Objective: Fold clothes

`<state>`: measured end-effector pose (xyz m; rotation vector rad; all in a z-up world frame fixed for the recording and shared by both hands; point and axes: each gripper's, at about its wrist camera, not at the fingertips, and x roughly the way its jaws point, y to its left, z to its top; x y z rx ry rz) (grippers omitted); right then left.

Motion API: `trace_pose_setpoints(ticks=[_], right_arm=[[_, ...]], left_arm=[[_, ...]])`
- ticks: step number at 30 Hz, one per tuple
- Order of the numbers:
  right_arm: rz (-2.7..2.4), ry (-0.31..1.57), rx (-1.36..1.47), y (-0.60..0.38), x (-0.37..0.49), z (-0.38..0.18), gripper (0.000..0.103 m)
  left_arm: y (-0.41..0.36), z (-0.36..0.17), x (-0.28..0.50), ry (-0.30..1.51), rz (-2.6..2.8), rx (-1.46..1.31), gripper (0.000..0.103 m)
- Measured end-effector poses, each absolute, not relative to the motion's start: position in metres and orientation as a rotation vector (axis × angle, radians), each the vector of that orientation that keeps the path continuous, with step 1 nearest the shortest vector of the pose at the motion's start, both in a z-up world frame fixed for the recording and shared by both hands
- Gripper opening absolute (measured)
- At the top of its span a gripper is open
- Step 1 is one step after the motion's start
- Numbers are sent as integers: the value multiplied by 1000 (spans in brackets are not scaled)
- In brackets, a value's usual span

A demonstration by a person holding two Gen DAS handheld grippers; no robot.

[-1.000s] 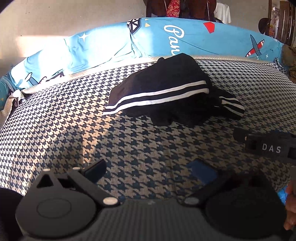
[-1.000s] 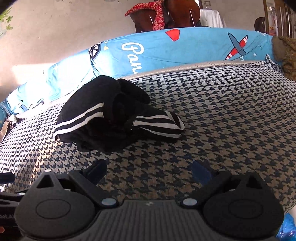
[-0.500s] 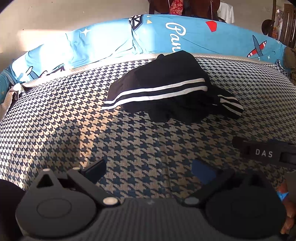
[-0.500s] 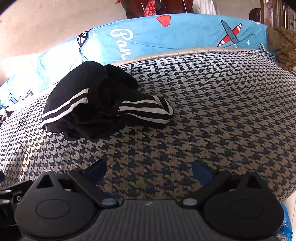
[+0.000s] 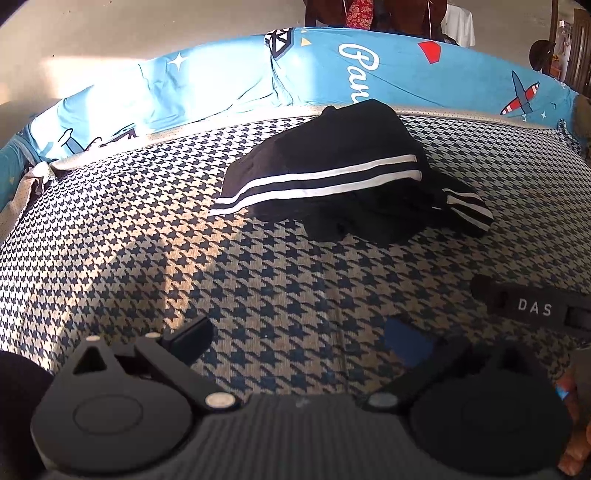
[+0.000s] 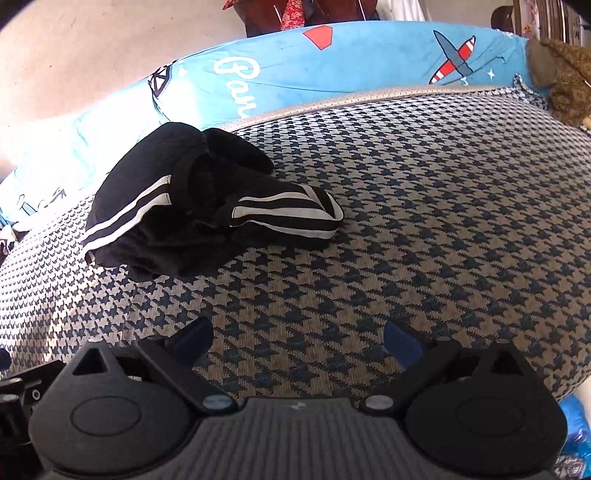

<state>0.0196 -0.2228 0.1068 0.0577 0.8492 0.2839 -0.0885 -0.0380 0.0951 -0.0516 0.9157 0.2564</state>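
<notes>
One crumpled black garment (image 5: 343, 184) lies stripes-crosswise; both hand-held grippers, left (image 5: 299, 338) and right (image 6: 297, 338), gape apart.

a houndstooth cover (image 5: 155, 236) in dark blue and beige spreads over a cushioned surface, with strong sunlight falling across its left side and shade over the rest. along its far edge runs a bright blue sheet (image 5: 399, 74) printed with white script, stars and a red-striped plane (image 6: 452, 55), and behind that stands a plain pale wall (image 6: 92, 62) with a sunlit patch. dark wooden furniture (image 5: 399, 14) with red patterned cloth (image 6: 291, 13) rises past the sheet, and a brown fuzzy bundle (image 6: 565, 81) sits at the far right corner.
</notes>
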Motion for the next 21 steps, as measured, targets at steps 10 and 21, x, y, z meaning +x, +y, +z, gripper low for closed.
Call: trace_pose_setpoints(ticks=[10,21], right_arm=[[268,818,-16,-214,16,109,100],[275,804,-38,-211,13,109,100]], left_arm=[[-35,93,-88,924,266,-63,103],[-34,91,-88,927,274,-67,103]])
